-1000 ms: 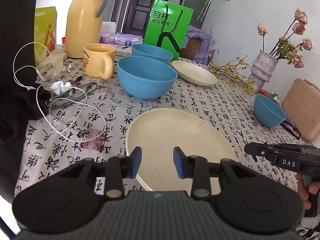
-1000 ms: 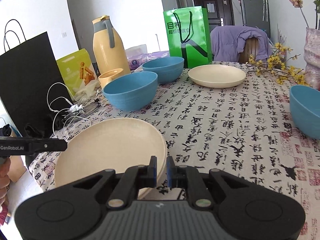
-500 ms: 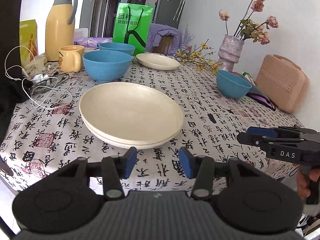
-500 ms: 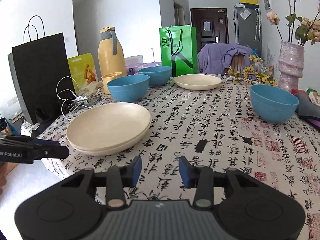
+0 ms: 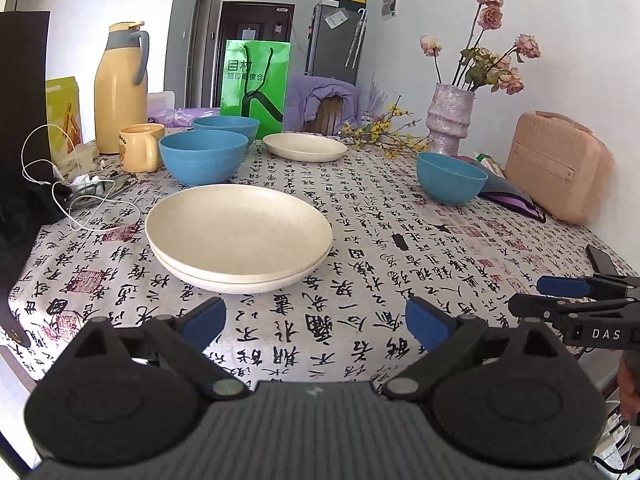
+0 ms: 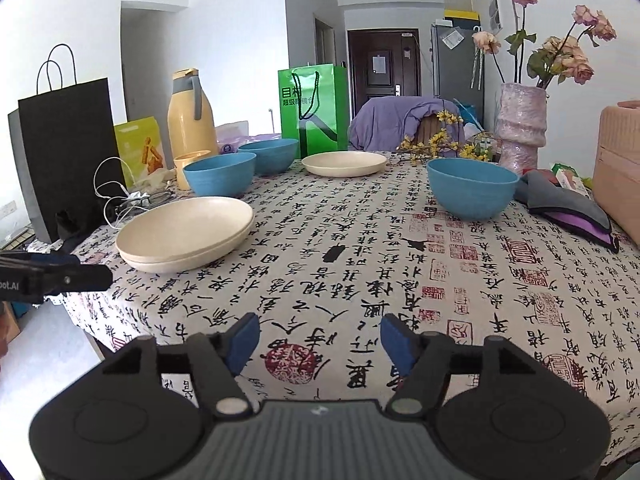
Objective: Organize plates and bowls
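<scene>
**Ana:** Both grippers have pulled back from the cream stack since a second ago, and look, the left gripper (image 5: 316,320) and right gripper (image 6: 318,338) now hang wide open, holding nothing!

**Ben:** So the stacked plates (image 5: 239,236) are settled, one nested on the other, near the table's front left edge.

**Ana:** That's the done part, I'd say. A third cream plate (image 5: 305,147) sits alone at the far side.

**Ben:** And the bowls? Two blue bowls (image 5: 203,157) close together at the back left, a lone blue bowl (image 6: 472,187) well apart on the right.

**Ana:** Nothing stacked there yet. Roughly a third through, by my reckoning.
</scene>
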Motion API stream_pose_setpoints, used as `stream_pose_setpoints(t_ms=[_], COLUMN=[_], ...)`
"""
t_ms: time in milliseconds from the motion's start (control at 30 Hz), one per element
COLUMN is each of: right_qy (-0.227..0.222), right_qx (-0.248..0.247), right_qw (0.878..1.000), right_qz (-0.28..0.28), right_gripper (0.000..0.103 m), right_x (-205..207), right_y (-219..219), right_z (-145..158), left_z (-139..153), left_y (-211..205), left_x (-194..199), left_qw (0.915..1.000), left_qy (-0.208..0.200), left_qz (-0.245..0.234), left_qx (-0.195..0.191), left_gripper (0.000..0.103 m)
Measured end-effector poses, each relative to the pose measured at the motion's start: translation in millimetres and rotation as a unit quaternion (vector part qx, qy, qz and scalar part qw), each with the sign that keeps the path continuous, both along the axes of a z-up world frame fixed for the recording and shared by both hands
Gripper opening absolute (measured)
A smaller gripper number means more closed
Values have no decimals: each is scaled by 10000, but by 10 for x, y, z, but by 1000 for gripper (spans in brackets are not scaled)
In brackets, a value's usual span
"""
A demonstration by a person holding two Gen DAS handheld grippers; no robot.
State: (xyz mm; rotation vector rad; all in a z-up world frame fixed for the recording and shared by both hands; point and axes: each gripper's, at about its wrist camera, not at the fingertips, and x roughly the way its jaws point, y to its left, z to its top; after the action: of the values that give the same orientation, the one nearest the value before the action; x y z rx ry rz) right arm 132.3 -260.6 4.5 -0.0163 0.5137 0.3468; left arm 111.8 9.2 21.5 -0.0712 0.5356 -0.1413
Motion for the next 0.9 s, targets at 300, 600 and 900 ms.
stream_pose_setpoints(t_ms=[300, 600, 900], right_qy=[-67, -102, -46], right_qx=[67, -70, 288], right_qw=[9997, 9996, 9994], right_qz=[-227, -259, -167], right_gripper=[86, 86, 86], right_x=[140, 727, 1645], right_y=[-153, -229, -332], right_z=[6, 85, 362], left_z=[62, 169, 478], left_y=[-47, 26, 148], left_x=[277, 830, 1795], left_qw=[9999, 9987, 9986], left_qy=[-16, -24, 116], left_qz=[17, 357, 407], left_qx=[122, 376, 309], left_gripper=[103, 103, 103])
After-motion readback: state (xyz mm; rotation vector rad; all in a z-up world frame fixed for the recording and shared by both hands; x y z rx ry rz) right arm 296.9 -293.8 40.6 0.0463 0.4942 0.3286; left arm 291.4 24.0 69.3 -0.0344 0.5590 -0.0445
